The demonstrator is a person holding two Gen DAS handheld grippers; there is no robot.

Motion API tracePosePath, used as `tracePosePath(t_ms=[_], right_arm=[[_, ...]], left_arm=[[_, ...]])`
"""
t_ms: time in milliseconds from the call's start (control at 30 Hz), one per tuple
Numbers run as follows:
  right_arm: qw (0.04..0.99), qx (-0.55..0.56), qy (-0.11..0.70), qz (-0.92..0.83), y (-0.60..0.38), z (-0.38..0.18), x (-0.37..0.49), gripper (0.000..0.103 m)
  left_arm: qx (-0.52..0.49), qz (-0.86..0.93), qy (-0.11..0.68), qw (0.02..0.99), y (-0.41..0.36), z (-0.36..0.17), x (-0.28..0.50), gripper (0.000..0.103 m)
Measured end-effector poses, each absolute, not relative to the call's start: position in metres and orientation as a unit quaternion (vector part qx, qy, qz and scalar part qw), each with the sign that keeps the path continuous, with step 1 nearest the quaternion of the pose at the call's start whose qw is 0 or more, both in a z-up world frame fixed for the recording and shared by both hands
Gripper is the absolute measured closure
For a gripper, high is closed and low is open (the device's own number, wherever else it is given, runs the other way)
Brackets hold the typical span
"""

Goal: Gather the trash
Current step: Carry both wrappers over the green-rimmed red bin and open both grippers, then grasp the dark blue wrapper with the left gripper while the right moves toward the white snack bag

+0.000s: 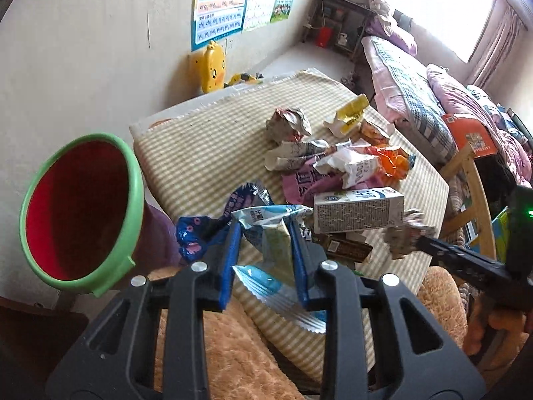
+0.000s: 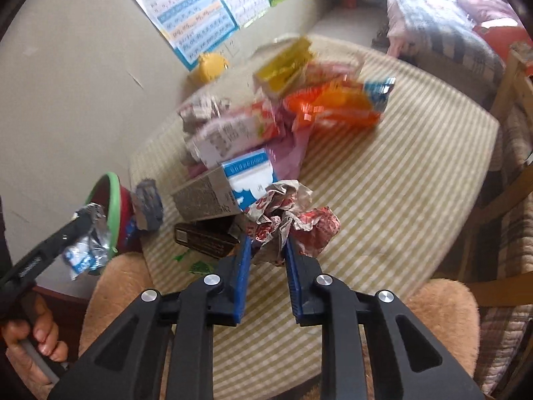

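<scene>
My left gripper (image 1: 266,236) pinches blue-white wrapper (image 1: 273,233), lifted; right gripper (image 2: 266,250) apparently pinching crumpled paper (image 2: 289,213) at table's (image 2: 416,183) near edge. Next: both into red bin (image 1: 80,206).

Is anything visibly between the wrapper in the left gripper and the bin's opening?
Nothing visible. The left gripper holds the blue-and-white wrapper lifted off the table; the green-rimmed bin gapes toward it, with open air between.

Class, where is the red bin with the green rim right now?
In the left wrist view the red bin stands at the left edge of the striped table, beside a blue wrapper.
</scene>
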State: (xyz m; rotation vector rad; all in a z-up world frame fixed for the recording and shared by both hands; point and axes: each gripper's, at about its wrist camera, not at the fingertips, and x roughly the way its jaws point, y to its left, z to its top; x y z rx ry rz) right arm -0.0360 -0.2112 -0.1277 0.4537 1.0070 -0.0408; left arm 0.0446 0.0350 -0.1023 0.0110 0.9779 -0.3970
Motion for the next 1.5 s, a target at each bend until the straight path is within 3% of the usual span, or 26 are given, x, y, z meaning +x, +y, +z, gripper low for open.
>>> tracePosePath(t_ms=[467, 800, 1100, 1167, 1200, 1267, 1300, 1333, 1500], right_arm=[[0.892, 0.15, 0.419, 0.08, -0.133, -0.059, -0.012, 0.084], [0.867, 0.12, 0.424, 0.233, -0.013, -0.068, 0.07, 0.083], [0.823, 0.156, 0.463, 0.289, 0.058, -0.095, 0.139, 0.083], [0.817, 0.16, 0.468, 0.296, 0.067, -0.099, 0.148, 0.08], [0.813, 0.164, 0.47, 0.301, 0.072, -0.102, 0.153, 0.077], [0.81, 0.174, 0.471, 0.303, 0.076, -0.104, 0.158, 0.065], [0.811, 0.179, 0.469, 0.301, 0.077, -0.104, 0.159, 0.05], [0.813, 0.181, 0.466, 0.298, 0.077, -0.104, 0.16, 0.045], [0.818, 0.189, 0.464, 0.283, 0.063, -0.102, 0.157, 0.044]], left_arm=[[-0.017, -0.085, 0.433, 0.897, 0.12, -0.094, 0.066, 0.075], [-0.043, 0.023, 0.453, 0.89, 0.214, -0.123, 0.097, 0.075], [-0.062, 0.07, 0.468, 0.879, 0.262, -0.146, 0.116, 0.074], [-0.066, 0.075, 0.467, 0.878, 0.268, -0.148, 0.117, 0.07], [-0.067, 0.078, 0.467, 0.878, 0.271, -0.149, 0.116, 0.058], [-0.07, 0.081, 0.464, 0.879, 0.274, -0.15, 0.114, 0.045], [-0.069, 0.084, 0.462, 0.88, 0.275, -0.151, 0.113, 0.039], [-0.069, 0.083, 0.462, 0.88, 0.276, -0.151, 0.112, 0.038], [-0.072, 0.072, 0.467, 0.878, 0.275, -0.155, 0.111, 0.035]])
